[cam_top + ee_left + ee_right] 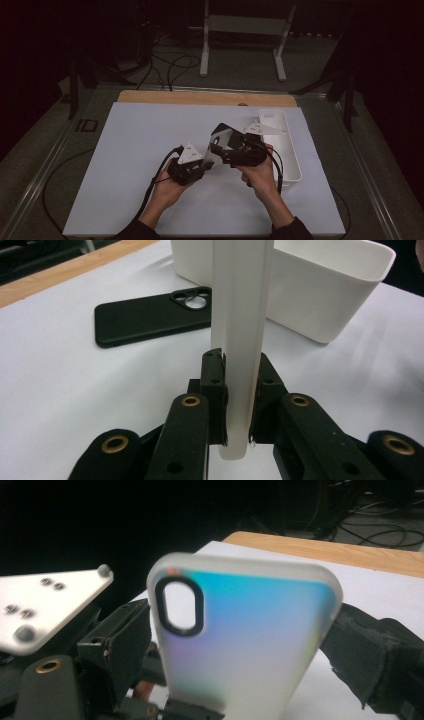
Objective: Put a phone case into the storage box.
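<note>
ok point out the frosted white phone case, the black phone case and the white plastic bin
frosted white phone case [250, 640]: right gripper view, its back panel
black phone case [145, 320]: left gripper view, its back
white plastic bin [320, 295]: left gripper view, its near wall

Table [125, 165]: covered by a pale sheet; a wooden edge [200, 97] is seen along its far side.
Left gripper [200, 162]: held in the left hand [167, 192] near the middle of the table, pointed toward the right gripper; a cable [150, 190] trails back from it.
Right gripper [222, 145]: held in the right hand [257, 175], just beside the left gripper, angled to the left.
Dark flat piece [222, 136]: seen raised off the table at the tip of the right gripper; what it is cannot be told.
White tray [292, 155]: placed lengthwise at the right edge, just beyond the right hand.
Jaws: hidden between the two gripper bodies.
Background: dark floor, loose cables, a white stand [242, 30].
</note>
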